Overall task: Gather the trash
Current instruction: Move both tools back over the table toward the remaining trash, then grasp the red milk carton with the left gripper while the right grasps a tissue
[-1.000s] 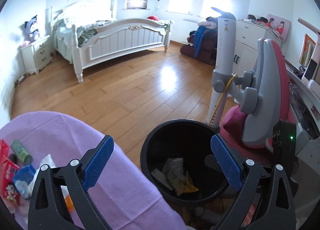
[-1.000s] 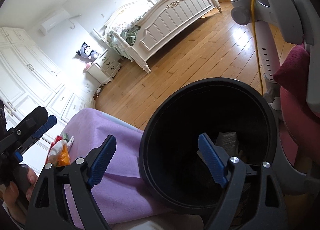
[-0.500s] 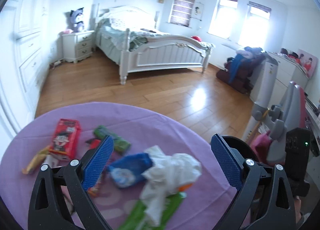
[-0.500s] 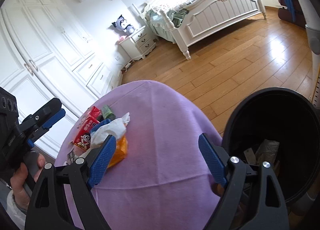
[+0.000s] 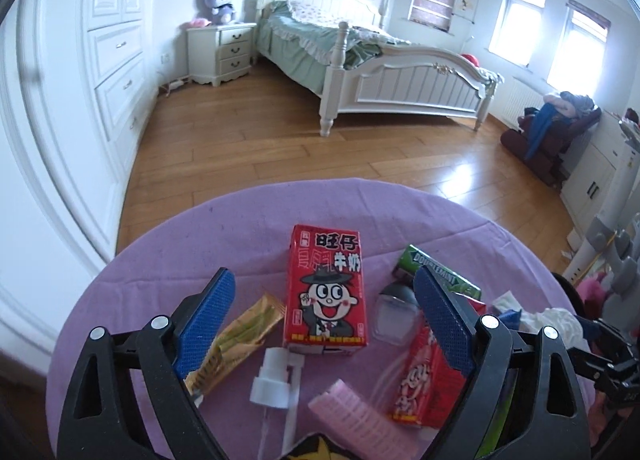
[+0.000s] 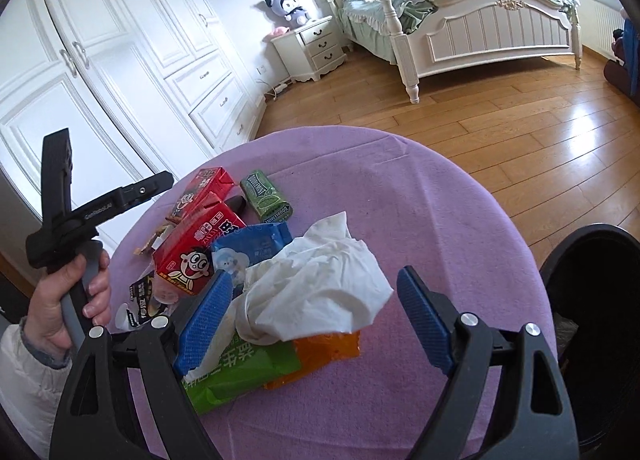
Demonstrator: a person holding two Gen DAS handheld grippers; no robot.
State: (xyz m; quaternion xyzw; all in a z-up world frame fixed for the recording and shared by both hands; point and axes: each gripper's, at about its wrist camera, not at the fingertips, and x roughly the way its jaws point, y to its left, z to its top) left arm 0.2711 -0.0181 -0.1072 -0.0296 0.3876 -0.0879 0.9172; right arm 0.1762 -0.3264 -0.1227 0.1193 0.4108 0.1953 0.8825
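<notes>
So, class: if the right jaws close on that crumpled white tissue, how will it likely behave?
The crumpled white tissue is thin, creased paper, so it will probably squash flat rather than resist. It looks very light and should lift easily. Its loose folds drape over the green packet and orange wrapper, so it may flop or trail; it seems unlikely to roll.

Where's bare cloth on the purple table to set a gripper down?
Free: the far half of the purple tablecloth, beyond the crumpled tissue, and the strip between tissue and black bin. Crowded: the near-left, around the red milk cartons and green gum pack.
</notes>
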